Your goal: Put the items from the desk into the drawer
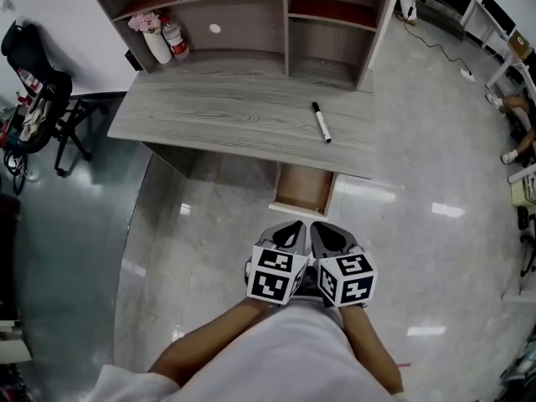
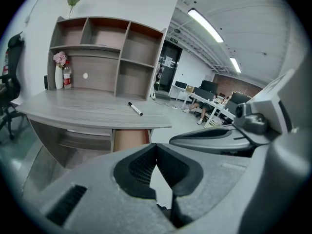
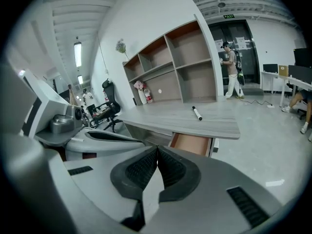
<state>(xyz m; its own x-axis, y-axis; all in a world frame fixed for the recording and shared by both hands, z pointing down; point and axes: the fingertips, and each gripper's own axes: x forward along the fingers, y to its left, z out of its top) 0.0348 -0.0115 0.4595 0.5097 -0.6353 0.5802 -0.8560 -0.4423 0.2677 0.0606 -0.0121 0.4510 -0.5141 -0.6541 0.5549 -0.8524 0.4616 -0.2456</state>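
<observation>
Head view: at the far left a black office chair (image 1: 33,90) stands off the end of the grey wood-grain desk (image 1: 209,111). On the desk's far left corner, against the open shelf unit (image 1: 251,28), a white vase of pink flowers (image 1: 156,42) stands just beside a red-labelled bottle (image 1: 175,40). Further right a white marker with a black cap (image 1: 322,121) lies alone on the desktop, toward its right end. Just nearer than the marker, the drawer (image 1: 305,189) stands open under the desk edge, its brown bottom showing. Only glossy floor (image 1: 402,208) lies between the drawer and the left gripper (image 1: 289,234) and right gripper (image 1: 332,236), held close side by side and pointing at it. Each gripper's own view shows its jaws pressed together at the tips, nothing between them. In the right gripper view, a person (image 3: 229,69) stands by the far doors, right of the shelves.
</observation>
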